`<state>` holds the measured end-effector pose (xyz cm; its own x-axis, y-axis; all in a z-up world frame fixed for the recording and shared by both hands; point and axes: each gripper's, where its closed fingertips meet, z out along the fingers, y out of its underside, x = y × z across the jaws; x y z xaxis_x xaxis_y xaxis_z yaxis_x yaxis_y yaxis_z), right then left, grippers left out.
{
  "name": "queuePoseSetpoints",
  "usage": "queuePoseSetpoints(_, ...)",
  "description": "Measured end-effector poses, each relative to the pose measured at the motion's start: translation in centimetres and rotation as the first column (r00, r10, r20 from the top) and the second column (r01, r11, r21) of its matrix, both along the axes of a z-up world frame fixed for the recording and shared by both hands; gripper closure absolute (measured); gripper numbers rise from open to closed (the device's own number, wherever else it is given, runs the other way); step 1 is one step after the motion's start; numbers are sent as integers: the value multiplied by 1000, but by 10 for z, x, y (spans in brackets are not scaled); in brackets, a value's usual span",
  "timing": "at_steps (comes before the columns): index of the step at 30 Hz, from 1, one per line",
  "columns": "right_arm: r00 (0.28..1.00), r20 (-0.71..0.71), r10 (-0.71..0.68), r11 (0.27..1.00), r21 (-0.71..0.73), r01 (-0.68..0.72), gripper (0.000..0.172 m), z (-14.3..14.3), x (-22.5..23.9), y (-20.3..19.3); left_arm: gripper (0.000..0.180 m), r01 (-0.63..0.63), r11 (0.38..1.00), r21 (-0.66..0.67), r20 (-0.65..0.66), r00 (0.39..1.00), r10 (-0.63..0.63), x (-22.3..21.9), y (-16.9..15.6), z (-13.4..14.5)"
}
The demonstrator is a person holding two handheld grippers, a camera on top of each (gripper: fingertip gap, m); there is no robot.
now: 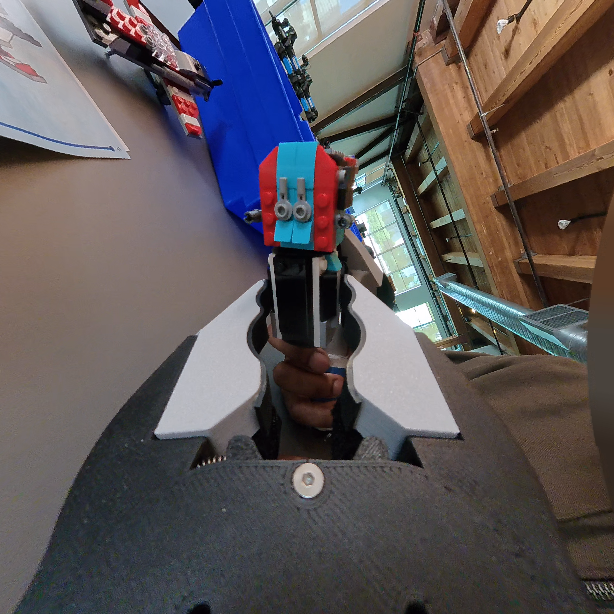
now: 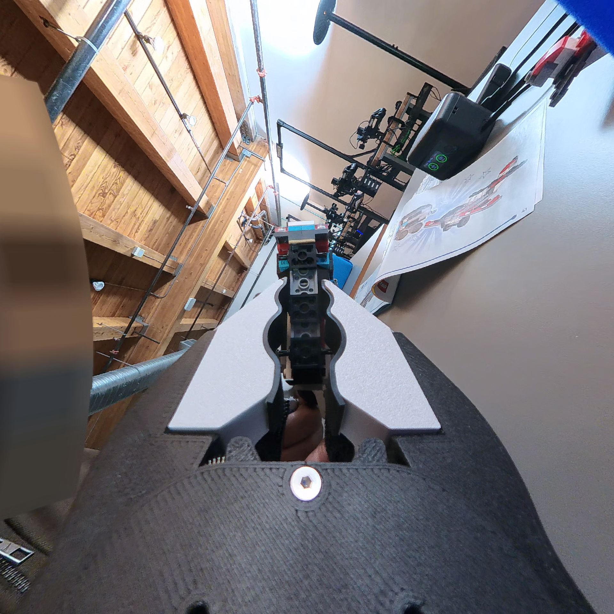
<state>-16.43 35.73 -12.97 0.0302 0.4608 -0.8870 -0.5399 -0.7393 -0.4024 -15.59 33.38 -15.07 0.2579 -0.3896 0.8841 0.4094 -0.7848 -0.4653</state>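
Both grippers hold one toy brick vehicle up in the air above the table. In the left wrist view its red and teal end point(image 1: 299, 199) with two grey clips points away from me. My left gripper point(image 1: 305, 285) is shut on its black and white body point(image 1: 294, 305), with both fingertips against the sides. In the right wrist view I see the vehicle's grey and black underside point(image 2: 304, 299). My right gripper point(image 2: 304, 282) is shut on this narrow underside. A pale finger of the right gripper point(image 1: 363, 262) shows behind the vehicle.
A second red, white and black brick model point(image 1: 149, 56) lies on the grey table point(image 1: 99, 265) beside a blue bin point(image 1: 246, 116). An instruction sheet point(image 2: 465, 212) and a black device with green lights point(image 2: 455, 136) lie there too. A hand point(image 1: 309, 375) shows between my left fingers. Left and right tips are no more than a few centimetres apart.
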Motion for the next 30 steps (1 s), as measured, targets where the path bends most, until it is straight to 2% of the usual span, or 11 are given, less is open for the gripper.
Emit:
queuePoseSetpoints(12, 1000, 23, -3, 1000, -3, 3, 156, -2, -2, 0, 136, 3, 999, -50, 43, 999, -1, 5, 0, -5)
queuePoseSetpoints(22, 991, 132, 11, 1000, -5, -10, 155, -11, -9, 0, 136, -33, 999, -26, -61, 998, 31, 0, 4, -16)
queuePoseSetpoints(30, 979, 186, 86, 996, -10, -85, 155, -16, -12, 2, 136, -27, 999, -22, -72, 997, 25, -3, 5, -19)
